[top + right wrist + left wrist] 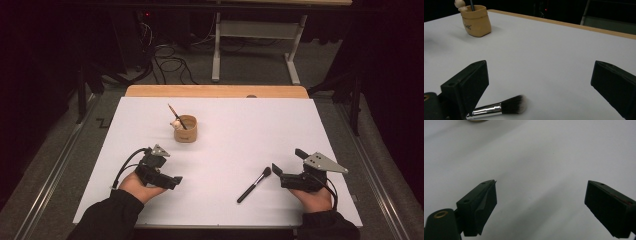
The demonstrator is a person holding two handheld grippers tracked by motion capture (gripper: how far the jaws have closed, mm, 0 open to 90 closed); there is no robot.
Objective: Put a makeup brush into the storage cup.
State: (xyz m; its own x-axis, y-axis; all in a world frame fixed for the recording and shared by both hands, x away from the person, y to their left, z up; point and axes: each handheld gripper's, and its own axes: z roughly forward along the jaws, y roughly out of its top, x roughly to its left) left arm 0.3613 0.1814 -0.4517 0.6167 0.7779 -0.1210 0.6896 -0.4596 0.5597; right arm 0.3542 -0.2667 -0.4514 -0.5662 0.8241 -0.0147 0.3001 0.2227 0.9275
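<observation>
small dark print on cup [468,26], seemingly unreadable

- The right gripper [541,87] rises from the bottom of the frame, its two black jaws standing wide apart at lower left and lower right, nothing gripped between them
- A makeup brush [499,108] lies flat on the white table [554,50] at lower left, its dark bristles pointing right, its silver ferrule passing behind the left jaw
- A tan cup [476,21] stands at upper left, a dark stick and a pale knob rising from it
</observation>
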